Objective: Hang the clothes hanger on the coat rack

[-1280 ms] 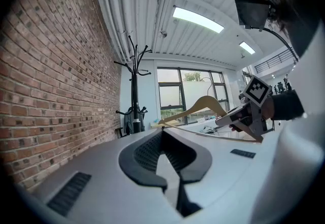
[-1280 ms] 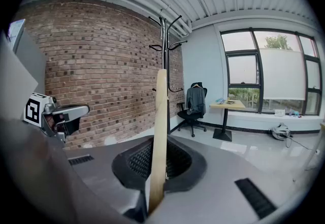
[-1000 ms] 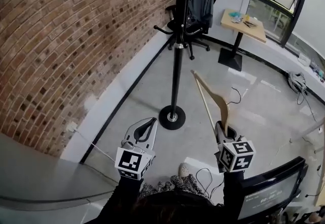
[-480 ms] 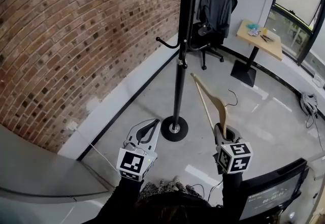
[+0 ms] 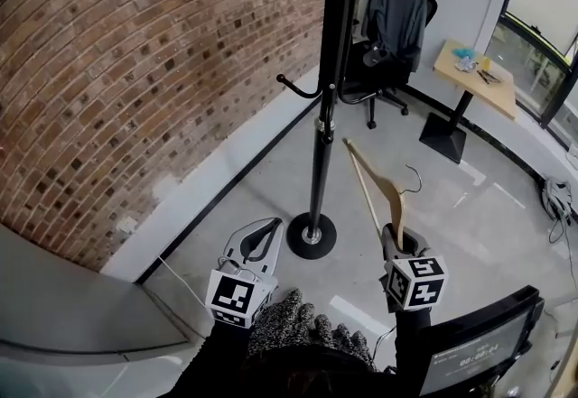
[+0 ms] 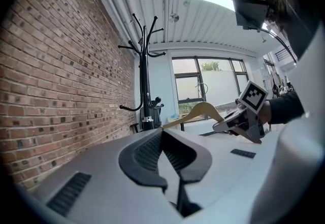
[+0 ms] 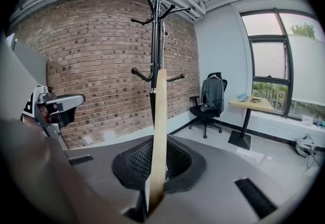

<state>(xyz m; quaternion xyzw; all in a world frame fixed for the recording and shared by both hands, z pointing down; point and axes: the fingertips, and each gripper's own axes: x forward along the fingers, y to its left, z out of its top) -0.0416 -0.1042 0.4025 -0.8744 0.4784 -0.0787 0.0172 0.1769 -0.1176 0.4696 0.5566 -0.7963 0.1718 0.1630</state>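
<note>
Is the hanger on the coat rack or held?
Held: the right gripper is shut on the hanger, clear of the coat rack.

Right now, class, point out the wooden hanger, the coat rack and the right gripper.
wooden hanger [image 5: 389,190], head view, on its curved shoulder.
coat rack [image 5: 322,116], head view, on its black pole.
right gripper [image 5: 397,236], head view, between its fingertips, shut on the hanger's end.

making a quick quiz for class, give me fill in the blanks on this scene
The right gripper grips a wooden ___.
The rack stands beside a ___ wall.
A jacket drapes the ___.
The left gripper holds ___.
Answers: hanger; brick; chair; nothing
</note>
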